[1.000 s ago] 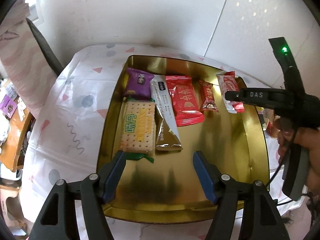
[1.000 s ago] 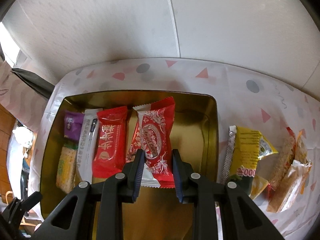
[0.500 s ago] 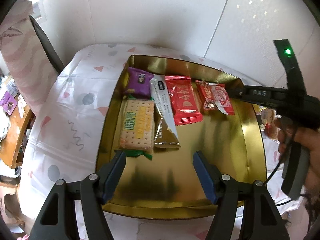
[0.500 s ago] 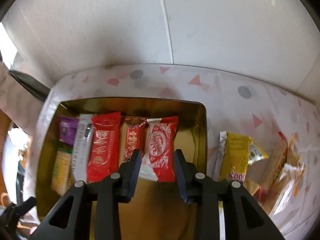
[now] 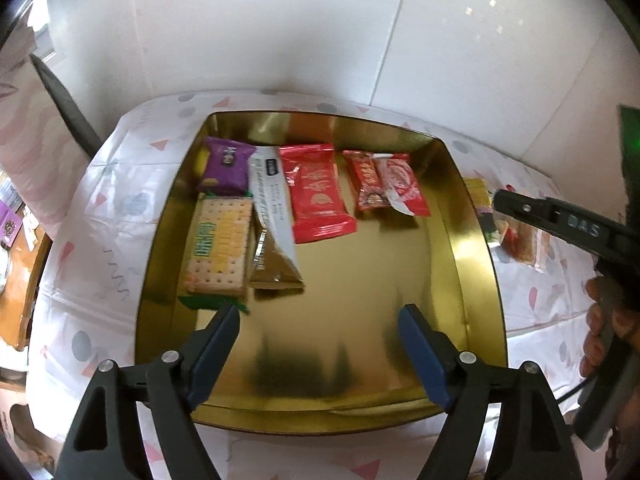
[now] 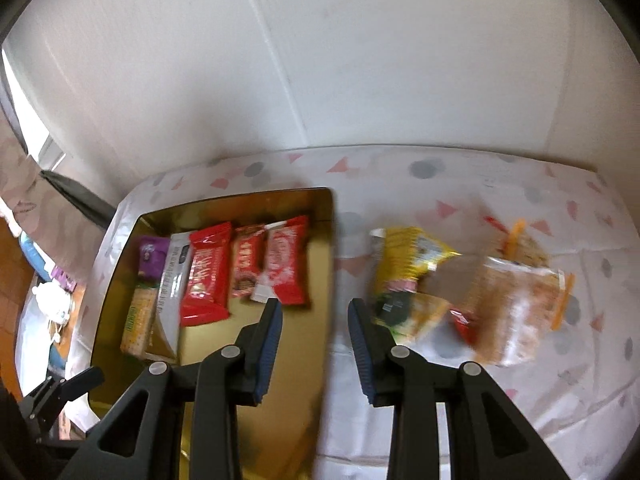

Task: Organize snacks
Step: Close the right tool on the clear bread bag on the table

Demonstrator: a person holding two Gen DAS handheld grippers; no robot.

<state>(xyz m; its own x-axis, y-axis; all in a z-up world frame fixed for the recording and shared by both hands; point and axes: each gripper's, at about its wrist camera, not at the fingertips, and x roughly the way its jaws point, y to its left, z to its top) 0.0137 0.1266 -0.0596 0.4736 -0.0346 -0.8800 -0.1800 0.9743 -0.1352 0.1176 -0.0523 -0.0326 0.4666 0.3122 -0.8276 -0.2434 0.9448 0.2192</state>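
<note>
**Desk:** Snacks in the tin, then? Where does everything lie?

**Operator:** Gold tray on the patterned tabletop, six packets lined along its far half. From my left camera: purple packet in the far left corner, cracker pack just in front of it, a long white-and-gold sachet beside those, then the large red packet, a small red bar and the red-and-white wafer packet, which overlaps the small bar's right edge. The near half of the tray is bare metal.

**Desk:** And your two grippers?

**Operator:** My left gripper hangs over the tray's near half, jaws wide apart and having just spread further, with nothing between them. My right gripper has let go of the wafer packet; its jaws have just parted a little and stand open, empty, straddling the tray's right wall. The left camera catches one of its black fingers past the tray's right rim, with the person's hand on the handle.

**Desk:** What remains outside the tray?

**Operator:** A loose heap to the right on the tabletop: a yellow bag nearest the tray and clear-wrapped brown snacks beyond it. That view is smeared by motion, so I can't count them reliably.
</note>
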